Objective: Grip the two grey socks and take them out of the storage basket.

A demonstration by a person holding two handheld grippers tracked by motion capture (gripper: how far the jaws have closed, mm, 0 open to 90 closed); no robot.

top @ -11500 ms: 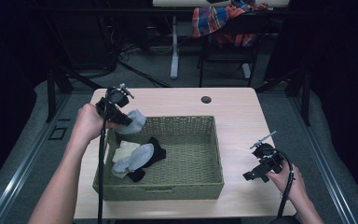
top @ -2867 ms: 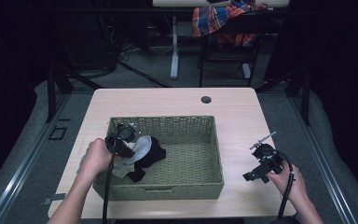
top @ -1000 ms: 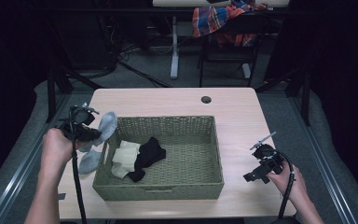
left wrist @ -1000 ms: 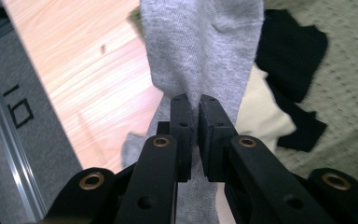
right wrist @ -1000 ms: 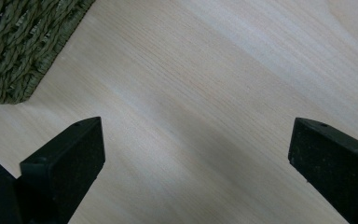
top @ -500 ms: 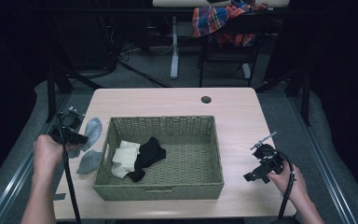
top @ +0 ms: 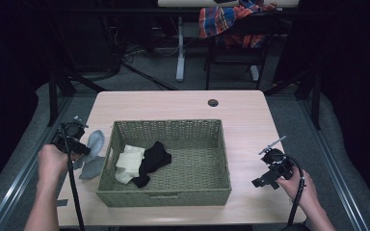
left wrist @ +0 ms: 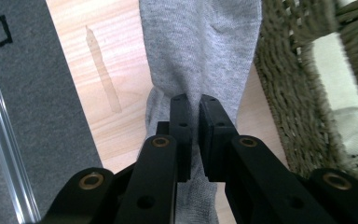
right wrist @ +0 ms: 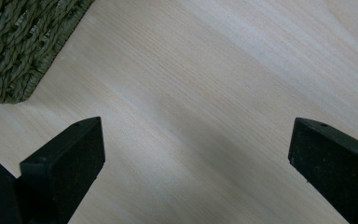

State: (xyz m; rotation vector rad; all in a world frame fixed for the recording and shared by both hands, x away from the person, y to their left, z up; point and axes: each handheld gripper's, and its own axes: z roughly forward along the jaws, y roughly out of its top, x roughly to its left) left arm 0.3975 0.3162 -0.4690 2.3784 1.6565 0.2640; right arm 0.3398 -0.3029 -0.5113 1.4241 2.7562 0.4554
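Observation:
A grey sock (top: 94, 143) (left wrist: 200, 51) lies on the table just left of the woven basket (top: 173, 126), partly over a second grey sock (top: 92, 168). My left gripper (top: 79, 150) (left wrist: 192, 100) is shut on the grey sock, its jaws pinching a fold of the cloth low over the wood. Inside the basket lie a cream sock (top: 127, 162) and a black sock (top: 151, 161) at its left side. My right gripper (top: 262, 182) (right wrist: 196, 149) rests open over bare tabletop right of the basket, with nothing between its jaws.
The table's (top: 173, 103) left edge is close to the left hand, with grey floor and a metal rail (left wrist: 0, 140) beyond it. A small round hole (top: 213, 102) sits at the table's back. A chair with plaid cloth (top: 231, 19) stands behind the table.
My left gripper has carried the grey sock out of the basket, leftward and down, until the sock lies on the table beside the other grey sock. The right hand has stayed still.

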